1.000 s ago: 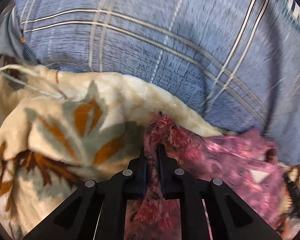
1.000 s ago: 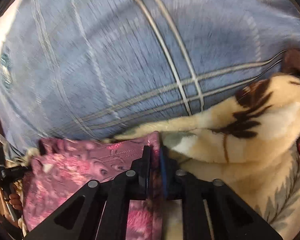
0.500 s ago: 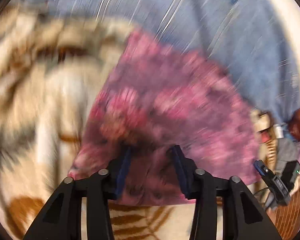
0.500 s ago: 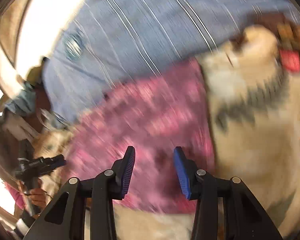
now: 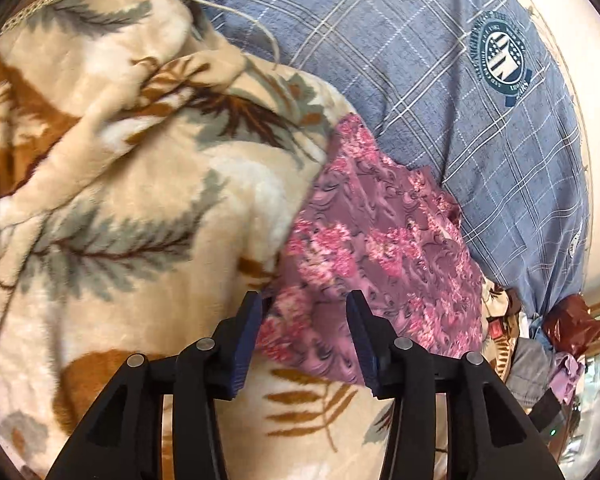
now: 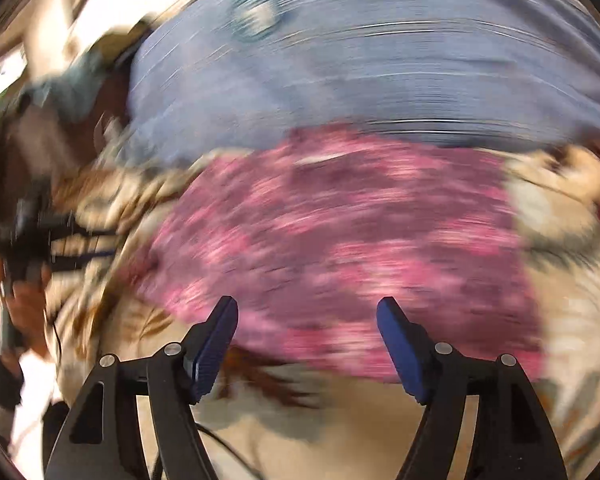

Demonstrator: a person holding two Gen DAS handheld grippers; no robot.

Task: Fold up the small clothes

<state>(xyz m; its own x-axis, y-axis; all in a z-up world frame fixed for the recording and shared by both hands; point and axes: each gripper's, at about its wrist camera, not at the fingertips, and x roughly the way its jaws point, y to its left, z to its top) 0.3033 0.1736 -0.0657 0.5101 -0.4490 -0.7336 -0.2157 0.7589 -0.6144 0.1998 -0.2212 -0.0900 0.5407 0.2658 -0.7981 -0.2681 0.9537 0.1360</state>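
At the bottom centre of the left wrist view, our left tool (image 5: 304, 320) stands with its jaws spread and nothing between them; the near edge of the pink floral garment (image 5: 380, 264) lies just beyond the tips. In the right wrist view, our right tool (image 6: 307, 322) is likewise spread wide and empty, with the garment (image 6: 340, 240) filling the middle of the frame. That view is heavily motion-blurred, so we cannot judge fine detail there.

The garment lies as a flat, roughly rectangular panel on the cream leaf-print blanket (image 5: 132, 184), right of centre in the left wrist view. We judge that one fold is laid and the next grasp is due.

Procedure for the next fold:
1. We bring each tool to a near corner of the garment.
2. We pinch only the garment layers and keep the plush blanket pile out of the jaws.
3. We lift both corners evenly, carry them over, and align the edges before we let go.

Beyond the garment, at the upper right, is the person's blue plaid shirt (image 5: 420, 80). It bears a round teal emblem (image 5: 504, 56) showing a striped shield; the ring lettering is too small to read.
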